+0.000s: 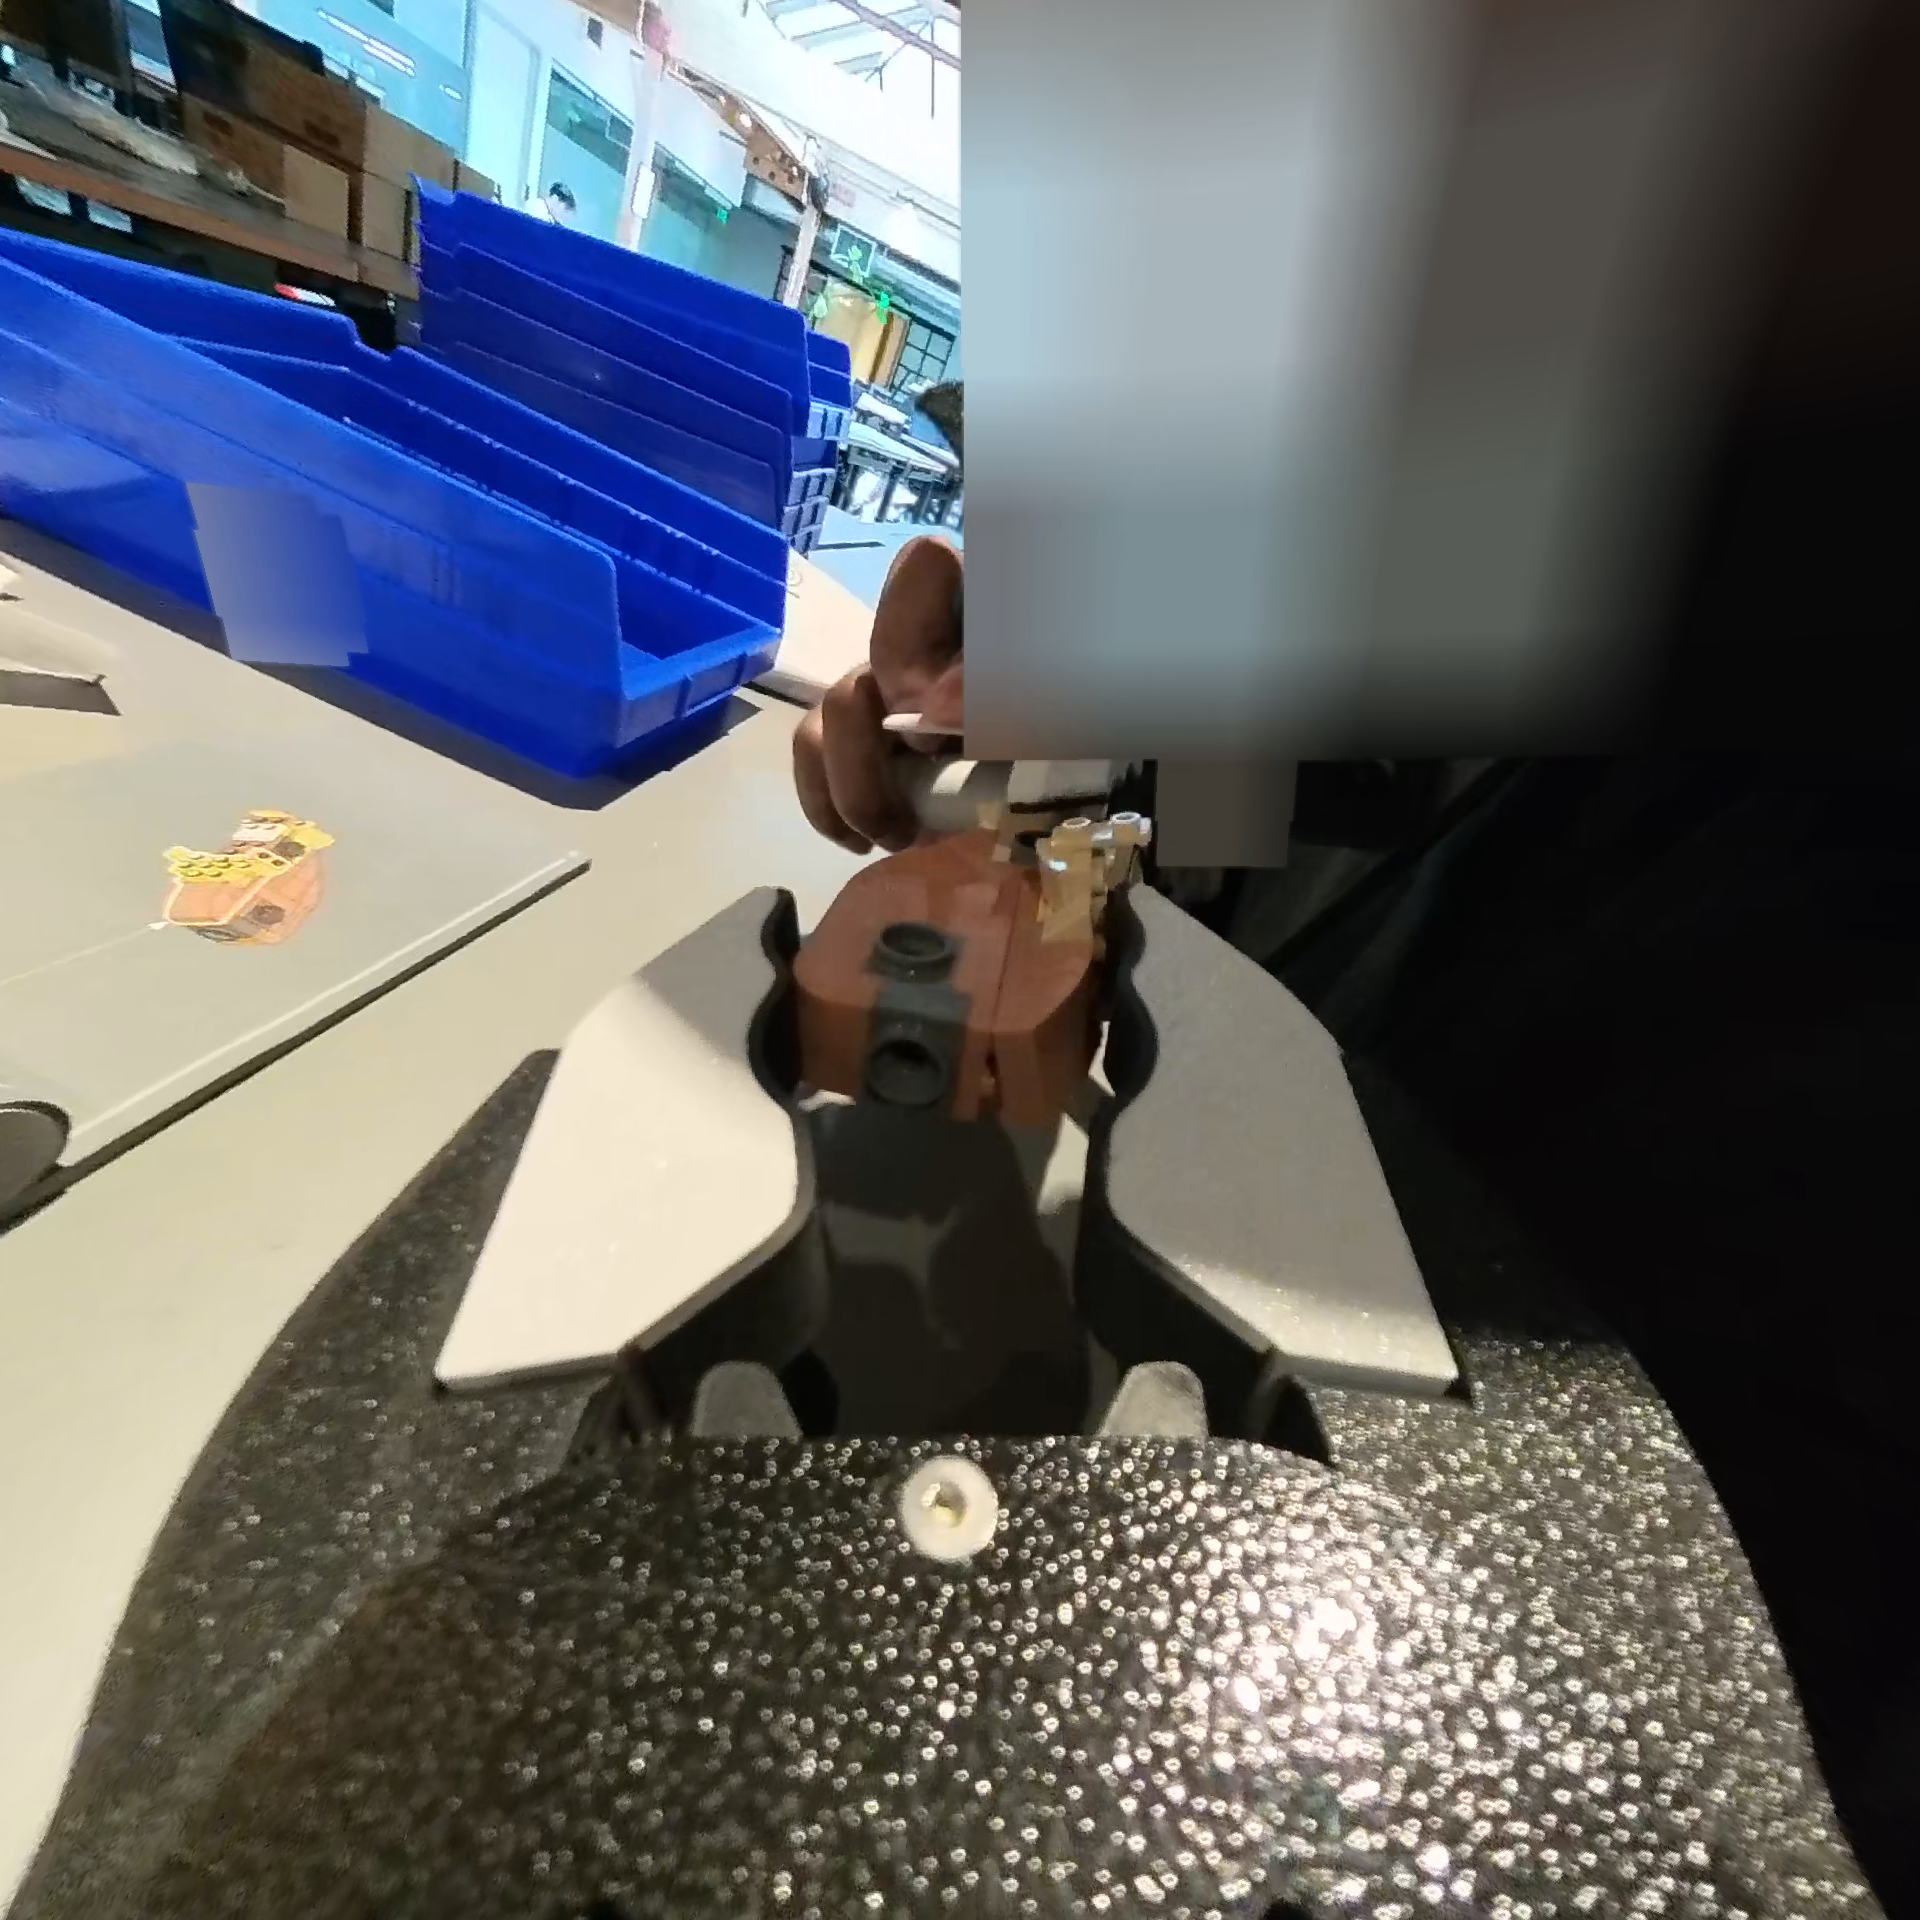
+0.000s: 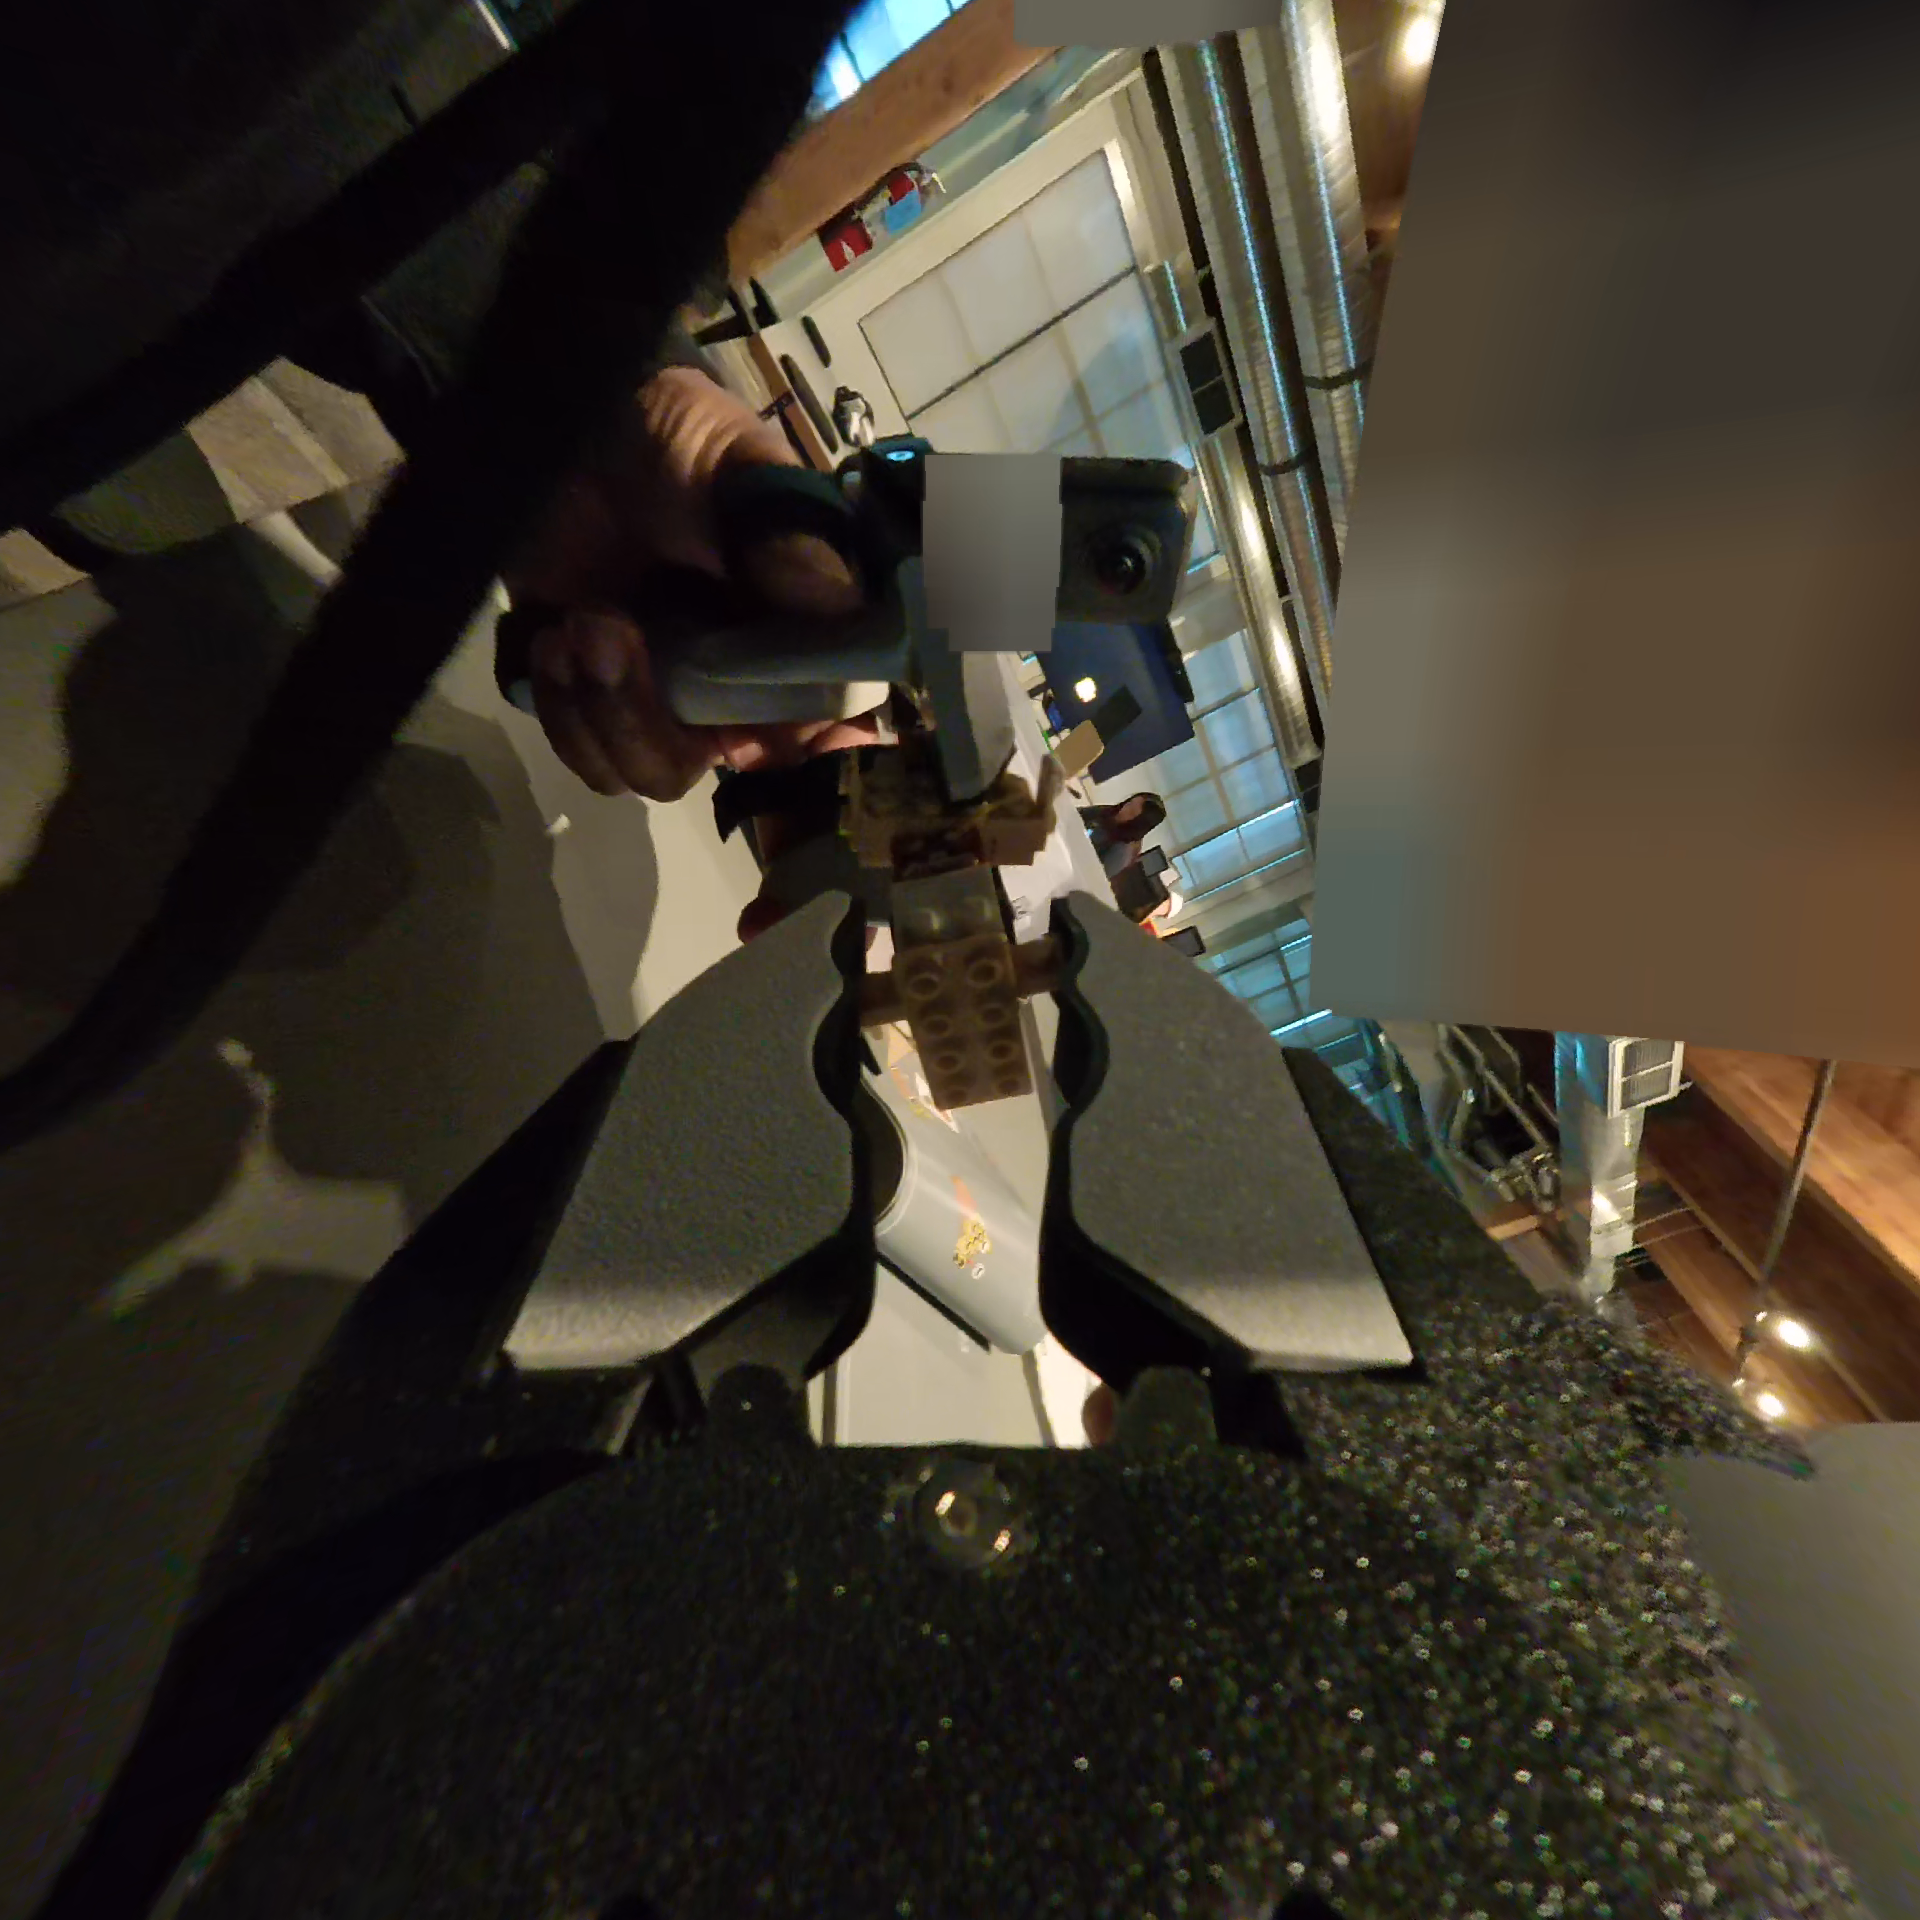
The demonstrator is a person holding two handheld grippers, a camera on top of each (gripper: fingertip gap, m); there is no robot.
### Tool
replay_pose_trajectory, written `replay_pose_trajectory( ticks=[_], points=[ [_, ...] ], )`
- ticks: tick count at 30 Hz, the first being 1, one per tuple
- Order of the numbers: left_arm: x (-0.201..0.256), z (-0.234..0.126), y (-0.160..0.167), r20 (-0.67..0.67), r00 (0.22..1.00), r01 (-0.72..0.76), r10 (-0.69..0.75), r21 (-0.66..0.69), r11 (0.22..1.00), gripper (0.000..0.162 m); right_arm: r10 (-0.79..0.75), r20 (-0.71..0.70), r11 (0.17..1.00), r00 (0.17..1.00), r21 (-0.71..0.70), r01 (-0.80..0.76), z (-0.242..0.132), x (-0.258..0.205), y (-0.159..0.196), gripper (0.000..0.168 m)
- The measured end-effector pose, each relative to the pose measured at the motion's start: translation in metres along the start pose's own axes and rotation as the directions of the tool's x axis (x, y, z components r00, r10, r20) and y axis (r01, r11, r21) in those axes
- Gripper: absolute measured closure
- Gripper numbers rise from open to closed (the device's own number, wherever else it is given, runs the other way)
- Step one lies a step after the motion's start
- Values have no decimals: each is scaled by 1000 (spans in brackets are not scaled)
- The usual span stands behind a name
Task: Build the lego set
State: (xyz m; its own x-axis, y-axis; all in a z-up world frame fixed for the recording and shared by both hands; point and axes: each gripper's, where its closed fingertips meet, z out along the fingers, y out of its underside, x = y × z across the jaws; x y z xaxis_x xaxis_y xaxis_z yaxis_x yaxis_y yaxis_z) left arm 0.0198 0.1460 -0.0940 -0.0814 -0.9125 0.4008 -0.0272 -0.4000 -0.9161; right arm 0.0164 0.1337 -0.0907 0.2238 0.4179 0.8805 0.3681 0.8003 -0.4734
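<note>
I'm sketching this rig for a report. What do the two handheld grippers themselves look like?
The left gripper and the right gripper look alike: two flat, matte grey wedge-shaped fingers with wavy black inner edges, mounted on a black speckled, grainy body with one silver screw at its centre. The sleeve beside them is dark. No cables are visible.
</note>
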Motion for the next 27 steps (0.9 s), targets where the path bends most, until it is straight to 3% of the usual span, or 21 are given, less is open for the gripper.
replay_pose_trajectory(
  ticks=[7,27],
  points=[
    [0,0,-1,-6,1000,-17,17,22,1000,106,92,-8,996,996,16,-92,1,2,-2,135],
    [3,1,-6,-30,999,-30,32,77,997,108,131,-33,990,991,59,-129,-2,6,-8,135]
  ],
)
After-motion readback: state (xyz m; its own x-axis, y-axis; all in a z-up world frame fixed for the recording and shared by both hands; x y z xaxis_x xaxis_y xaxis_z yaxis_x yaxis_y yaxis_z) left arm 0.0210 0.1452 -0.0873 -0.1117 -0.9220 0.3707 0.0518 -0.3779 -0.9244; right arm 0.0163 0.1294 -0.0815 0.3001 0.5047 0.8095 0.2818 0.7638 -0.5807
